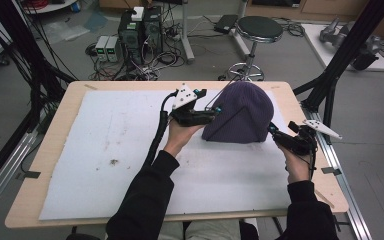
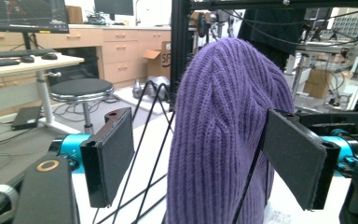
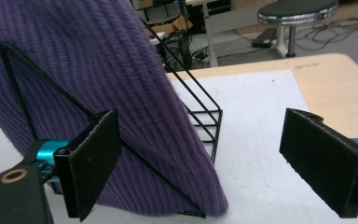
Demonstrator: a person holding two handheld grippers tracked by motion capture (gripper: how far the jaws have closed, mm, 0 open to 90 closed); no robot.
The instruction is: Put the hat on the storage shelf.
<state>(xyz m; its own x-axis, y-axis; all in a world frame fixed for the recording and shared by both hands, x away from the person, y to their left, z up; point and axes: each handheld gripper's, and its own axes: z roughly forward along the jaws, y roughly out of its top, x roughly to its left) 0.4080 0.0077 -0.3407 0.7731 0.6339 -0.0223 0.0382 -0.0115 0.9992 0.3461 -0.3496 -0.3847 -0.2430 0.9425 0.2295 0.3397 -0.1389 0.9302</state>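
A: Beanie [image 1: 242, 112] first: where does it sit?

B: The purple knit beanie is draped over a black wire rack [image 3: 205, 122] toward the far right of the white foam mat [image 1: 105, 160] that covers the wooden table [image 1: 50, 130]. From the high view its crown rises to the far side and its open hem lies along the mat nearest the person.

A: And its long axis?

B: Roughly upright, hem to crown, leaning slightly away from the person. The ribs of the knit run the same way in the left gripper view.

A: What are the grippers doing?

B: The left gripper [image 1: 215, 111] is at the beanie's left flank, with jaws spread and the knit between them in its own view, though the pads do not look pressed in. The right gripper [image 1: 272, 131] is at the lower right edge, jaws also wide apart; one pad [image 3: 91, 161] sits just beside the hem and the other stands out over bare mat.

A: So how far along is the job?

B: Early, I'd judge. The beanie is fully on the rack and neither gripper has hold of it. Closing on the fabric and lifting it off the wire is all left to do.
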